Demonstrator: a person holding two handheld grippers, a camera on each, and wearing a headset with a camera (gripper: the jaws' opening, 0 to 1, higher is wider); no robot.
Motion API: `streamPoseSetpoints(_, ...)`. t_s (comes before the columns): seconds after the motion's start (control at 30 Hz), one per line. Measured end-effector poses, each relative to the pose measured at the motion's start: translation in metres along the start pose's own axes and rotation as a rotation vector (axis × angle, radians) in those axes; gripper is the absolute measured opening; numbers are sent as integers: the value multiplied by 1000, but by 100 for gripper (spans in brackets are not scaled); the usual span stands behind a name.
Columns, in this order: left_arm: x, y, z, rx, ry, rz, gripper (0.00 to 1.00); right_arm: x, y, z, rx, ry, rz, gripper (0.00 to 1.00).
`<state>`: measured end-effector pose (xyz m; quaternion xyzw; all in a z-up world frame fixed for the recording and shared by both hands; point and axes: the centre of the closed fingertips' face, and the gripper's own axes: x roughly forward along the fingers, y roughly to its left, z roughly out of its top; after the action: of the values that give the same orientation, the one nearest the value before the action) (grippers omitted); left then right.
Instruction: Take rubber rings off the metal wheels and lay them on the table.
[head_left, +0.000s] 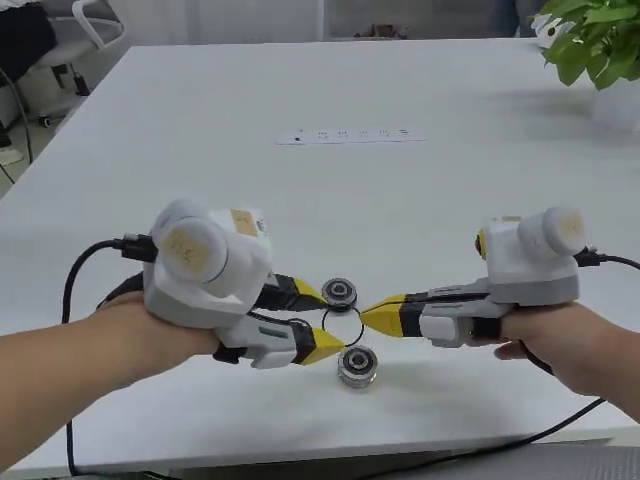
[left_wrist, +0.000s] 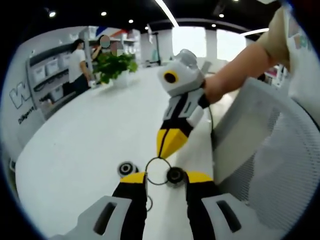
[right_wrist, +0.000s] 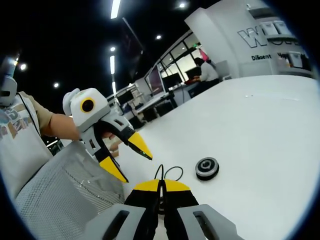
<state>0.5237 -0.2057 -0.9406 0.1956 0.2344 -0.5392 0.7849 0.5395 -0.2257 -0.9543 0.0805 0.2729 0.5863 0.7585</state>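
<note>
A thin black rubber ring (head_left: 343, 325) hangs between two metal wheels, one wheel (head_left: 339, 291) behind it and one wheel (head_left: 357, 365) in front. My right gripper (head_left: 372, 316) comes in from the right and is shut on the ring's edge. In the right gripper view the ring (right_wrist: 168, 173) loops out of the closed yellow tips (right_wrist: 160, 187), with a wheel (right_wrist: 207, 168) lying beyond. My left gripper (head_left: 320, 320) stands open, its jaws on either side of the ring (left_wrist: 158, 171). A wheel (left_wrist: 176, 175) sits by its right jaw, another wheel (left_wrist: 127, 168) to the left.
A white power strip (head_left: 350, 135) lies mid-table, and a potted plant (head_left: 590, 40) stands at the far right corner. Black cables trail off the near table edge (head_left: 300, 462). A mesh chair back (left_wrist: 270, 150) is close behind the edge.
</note>
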Motion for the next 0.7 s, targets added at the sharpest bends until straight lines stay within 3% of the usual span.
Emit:
streamPoseSetpoints(0.3,-21,13,3,-22,-25,53,38,10,1,14,-19,4,13,0)
streamPoseSetpoints(0.7,-42,23,-4,-59,-29,98,48,24,-1,27,-21,3,19,0)
